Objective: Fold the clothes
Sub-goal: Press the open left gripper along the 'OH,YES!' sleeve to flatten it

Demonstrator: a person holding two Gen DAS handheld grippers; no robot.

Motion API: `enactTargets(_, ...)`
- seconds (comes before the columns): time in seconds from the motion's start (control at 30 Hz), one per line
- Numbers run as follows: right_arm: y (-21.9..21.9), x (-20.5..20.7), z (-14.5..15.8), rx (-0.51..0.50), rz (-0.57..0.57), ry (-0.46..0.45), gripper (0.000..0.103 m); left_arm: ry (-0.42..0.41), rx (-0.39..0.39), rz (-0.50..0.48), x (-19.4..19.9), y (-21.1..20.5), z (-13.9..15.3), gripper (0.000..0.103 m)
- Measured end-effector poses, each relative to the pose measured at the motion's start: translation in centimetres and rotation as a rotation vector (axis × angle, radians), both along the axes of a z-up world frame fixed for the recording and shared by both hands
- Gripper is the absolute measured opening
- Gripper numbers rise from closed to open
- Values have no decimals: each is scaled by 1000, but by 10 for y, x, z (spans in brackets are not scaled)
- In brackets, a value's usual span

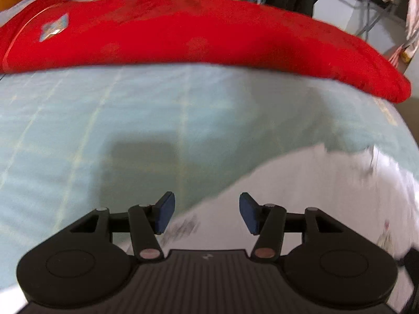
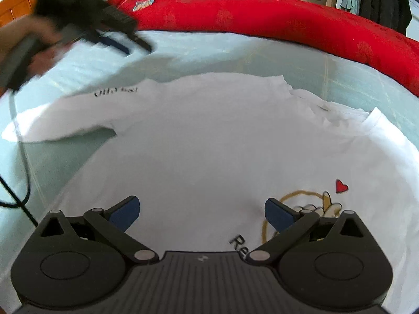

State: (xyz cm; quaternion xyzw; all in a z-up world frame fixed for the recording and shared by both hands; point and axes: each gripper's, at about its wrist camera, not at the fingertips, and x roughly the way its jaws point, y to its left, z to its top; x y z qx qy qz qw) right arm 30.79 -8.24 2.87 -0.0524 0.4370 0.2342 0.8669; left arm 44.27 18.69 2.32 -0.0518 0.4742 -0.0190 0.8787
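Below R gripper point(image 2: 202, 216), white tee point(image 2: 209, 144), untouched

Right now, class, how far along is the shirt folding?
Done: the white shirt lies spread flat on the bed. In hand: nothing; the left gripper and right gripper are both open and empty. Left: every fold, since its sleeve is out.

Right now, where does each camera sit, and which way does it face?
Left wrist: on the left gripper, angled down over the bed sheet toward the red quilt; open fingers, shirt edge.
Right wrist: on the right gripper, over the white T-shirt; open fingers, plus the hand gripping the left gripper.
Shared: quilt, sheet, T-shirt.
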Motion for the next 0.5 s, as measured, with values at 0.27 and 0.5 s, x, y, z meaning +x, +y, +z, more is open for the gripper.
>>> enactTargets(0.27, 26, 2, 6, -20, 108, -26, 103, 22, 58, 177, -66, 45, -56, 55)
enactTargets(0.5, 53, 7, -4, -65, 151, -2, 103, -23, 102, 374, -89, 120, -60, 57)
